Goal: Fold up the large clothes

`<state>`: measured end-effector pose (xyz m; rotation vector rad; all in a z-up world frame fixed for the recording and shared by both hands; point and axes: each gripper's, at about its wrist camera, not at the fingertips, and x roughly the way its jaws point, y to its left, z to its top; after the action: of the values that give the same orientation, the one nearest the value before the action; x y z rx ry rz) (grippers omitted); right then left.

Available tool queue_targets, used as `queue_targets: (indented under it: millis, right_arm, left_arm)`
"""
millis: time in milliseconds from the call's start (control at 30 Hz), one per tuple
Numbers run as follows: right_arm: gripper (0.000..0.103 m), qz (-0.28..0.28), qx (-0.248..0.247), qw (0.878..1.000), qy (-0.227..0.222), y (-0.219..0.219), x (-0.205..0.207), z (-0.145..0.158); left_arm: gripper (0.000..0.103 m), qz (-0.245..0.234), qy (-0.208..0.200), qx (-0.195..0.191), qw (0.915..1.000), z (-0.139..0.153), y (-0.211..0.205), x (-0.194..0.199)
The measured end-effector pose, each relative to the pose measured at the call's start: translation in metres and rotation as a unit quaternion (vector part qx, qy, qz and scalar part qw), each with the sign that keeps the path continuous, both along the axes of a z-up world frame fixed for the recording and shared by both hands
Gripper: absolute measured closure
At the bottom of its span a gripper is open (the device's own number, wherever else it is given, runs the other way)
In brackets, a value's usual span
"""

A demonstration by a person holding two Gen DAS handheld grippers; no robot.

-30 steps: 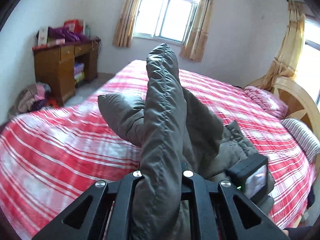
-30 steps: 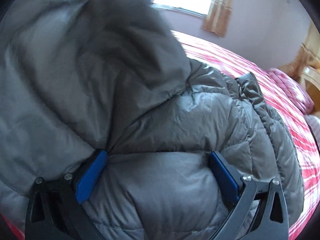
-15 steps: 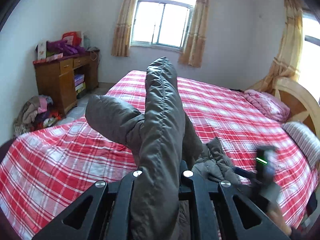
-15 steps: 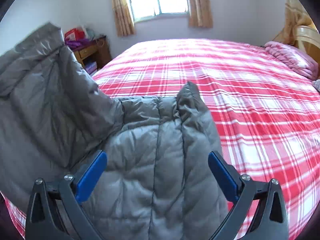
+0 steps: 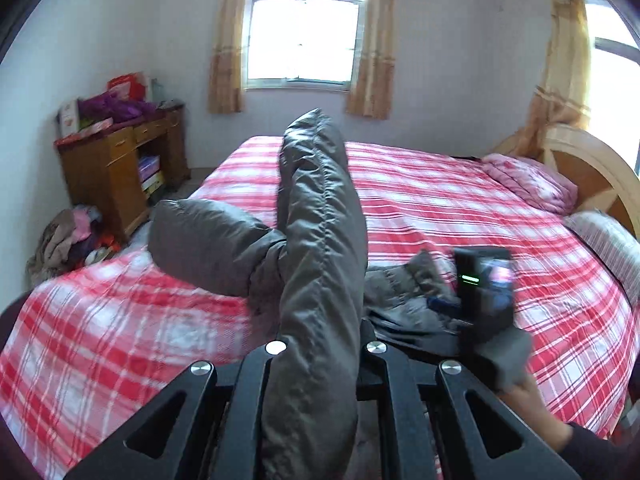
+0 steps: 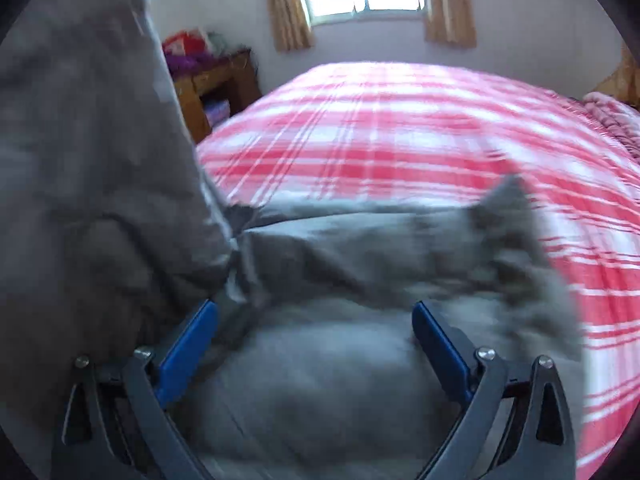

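Note:
A grey puffy down jacket (image 5: 320,248) lies partly on the red plaid bed (image 5: 440,208). My left gripper (image 5: 320,344) is shut on a fold of the jacket and holds it up, so the fold stands tall in the left wrist view. A sleeve (image 5: 204,244) juts out to the left. My right gripper (image 6: 316,320) is open, blue pads (image 6: 188,344) wide apart, with the jacket (image 6: 340,360) bulging between them; the view is blurred. The right gripper also shows in the left wrist view (image 5: 452,304), low over the jacket.
A wooden desk (image 5: 116,168) with clutter stands at the left wall, with a clothes pile (image 5: 68,240) on the floor beside it. A pink pillow (image 5: 528,184), a striped pillow (image 5: 608,240) and a wooden headboard (image 5: 592,168) are at the right.
The left gripper has lifted and tilted up with the jacket fold in it. The right gripper has pulled back from under the jacket and swung, staying open; the bed came into its view.

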<state>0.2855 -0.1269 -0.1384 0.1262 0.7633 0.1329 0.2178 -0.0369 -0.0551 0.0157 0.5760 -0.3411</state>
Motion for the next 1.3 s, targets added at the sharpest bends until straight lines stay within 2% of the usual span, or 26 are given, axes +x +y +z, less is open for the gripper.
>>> queue_targets:
  millis: [67, 167, 267, 367, 400, 467, 500, 600, 633, 667, 700, 733, 800, 933, 1000, 1067, 1100, 1200, 1300]
  right_arm:
    - [0.001, -0.025, -0.006, 1.000, -0.015, -0.030, -0.019, 0.012]
    - [0.000, -0.080, -0.001, 0.996, -0.028, -0.094, -0.063, 0.021]
    - [0.000, -0.145, -0.003, 0.989, -0.031, -0.147, -0.102, 0.017]
    - [0.000, -0.204, -0.003, 0.979, -0.022, -0.190, -0.132, 0.000]
    - [0.000, -0.219, 0.000, 0.976, -0.017, -0.201, -0.132, -0.005]
    - [0.000, -0.245, 0.013, 0.969, -0.005, -0.224, -0.141, -0.016]
    - [0.000, -0.252, 0.021, 0.968, 0.000, -0.231, -0.145, -0.021]
    - [0.000, -0.261, 0.023, 0.965, 0.004, -0.238, -0.157, -0.024]
    - [0.000, -0.262, 0.023, 0.965, 0.004, -0.240, -0.156, -0.025]
    - [0.000, -0.264, 0.024, 0.964, 0.002, -0.242, -0.157, -0.026]
    - [0.000, -0.266, 0.023, 0.964, -0.001, -0.244, -0.158, -0.023]
    - [0.000, -0.269, 0.022, 0.963, -0.004, -0.243, -0.158, -0.020]
    - [0.000, -0.272, 0.021, 0.962, -0.016, -0.245, -0.159, -0.010]
    - [0.003, -0.264, 0.010, 0.964, -0.039, -0.233, -0.150, 0.025]
    - [0.006, -0.241, -0.001, 0.969, -0.059, -0.212, -0.142, 0.054]
    - [0.008, -0.208, -0.018, 0.975, -0.079, -0.179, -0.128, 0.084]
    - [0.013, -0.191, -0.021, 0.977, -0.088, -0.163, -0.120, 0.096]
    - [0.023, -0.158, -0.026, 0.983, -0.092, -0.116, -0.089, 0.124]
    - [0.024, -0.138, -0.010, 0.987, -0.081, -0.079, -0.059, 0.137]
  left_arm:
    - [0.094, -0.028, -0.004, 0.008, 0.9996, 0.000, -0.033, 0.006]
    - [0.094, -0.061, -0.004, 0.043, 0.9972, -0.014, -0.096, 0.017]
    - [0.094, -0.089, -0.019, 0.112, 0.9895, -0.049, -0.165, 0.019]
    - [0.094, -0.127, -0.013, 0.185, 0.9743, -0.107, -0.228, 0.015]
    - [0.094, -0.135, -0.032, 0.211, 0.9676, -0.121, -0.242, 0.008]
    - [0.088, -0.143, -0.066, 0.254, 0.9544, -0.134, -0.258, -0.007]
    - [0.085, -0.148, -0.072, 0.262, 0.9510, -0.134, -0.261, -0.013]
    - [0.077, -0.159, -0.074, 0.254, 0.9512, -0.108, -0.252, -0.031]
    - [0.065, -0.156, -0.088, 0.254, 0.9506, -0.091, -0.244, -0.042]
    - [0.046, -0.152, -0.100, 0.250, 0.9510, -0.077, -0.240, -0.052]
    - [0.032, -0.152, -0.115, 0.239, 0.9521, -0.060, -0.231, -0.062]
    - [0.004, -0.152, -0.137, 0.217, 0.9546, -0.037, -0.217, -0.073]
    - [0.001, -0.132, -0.167, 0.177, 0.9609, -0.003, -0.190, -0.081]
    - [0.001, -0.030, -0.139, 0.167, 0.9756, 0.019, -0.135, -0.035]
    - [0.001, 0.041, -0.112, 0.168, 0.9785, 0.013, -0.107, 0.002]
    - [0.001, 0.097, -0.065, 0.144, 0.9827, 0.001, -0.077, 0.041]
    - [0.001, 0.129, -0.043, 0.135, 0.9815, -0.006, -0.064, 0.057]
    - [0.001, 0.180, 0.001, 0.111, 0.9774, -0.030, -0.038, 0.087]
    - [0.001, 0.204, 0.028, 0.101, 0.9733, -0.047, -0.032, 0.104]
